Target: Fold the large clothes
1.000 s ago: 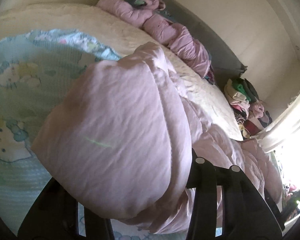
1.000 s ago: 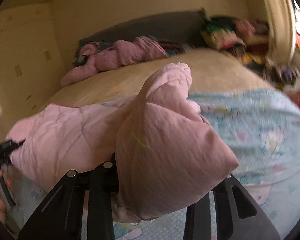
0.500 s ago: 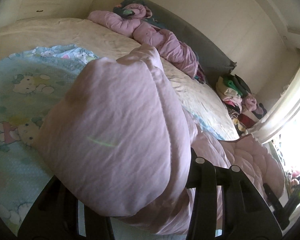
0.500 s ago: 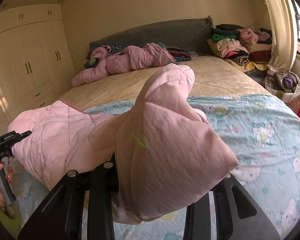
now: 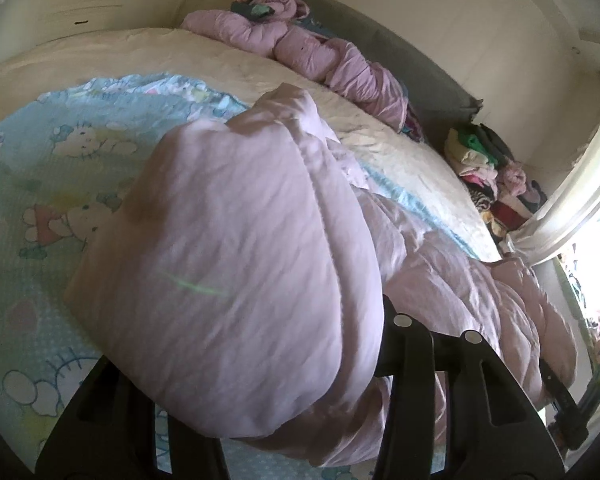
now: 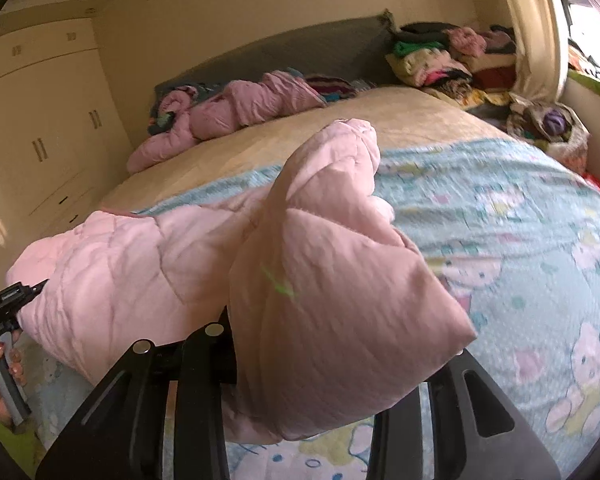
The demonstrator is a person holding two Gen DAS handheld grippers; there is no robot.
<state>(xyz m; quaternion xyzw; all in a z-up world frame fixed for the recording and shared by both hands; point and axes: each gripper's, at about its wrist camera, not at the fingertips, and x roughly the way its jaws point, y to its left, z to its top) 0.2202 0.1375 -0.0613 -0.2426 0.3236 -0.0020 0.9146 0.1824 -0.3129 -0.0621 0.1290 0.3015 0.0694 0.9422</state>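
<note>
Both tools grip the pink quilt (image 5: 236,264): the left tool (image 5: 268,408) is clamped on one bunched corner, the right tool (image 6: 300,400) on the other, and the span between them sags onto the near edge of the bed (image 6: 380,128). Each tool's jaws have just eased a little wider, with the padding still pinched between them. Since a second ago the bed has slid across both views, so the quilt is being carried sideways over the cartoon sheet (image 6: 520,240). I'd judge this a positioning move before laying the fold. A cream cover lies farther back, a crumpled pink duvet (image 6: 236,112) against the grey headboard (image 6: 300,48), a clothes pile (image 6: 440,60) at far right, and wardrobes (image 6: 40,120) at left.
</note>
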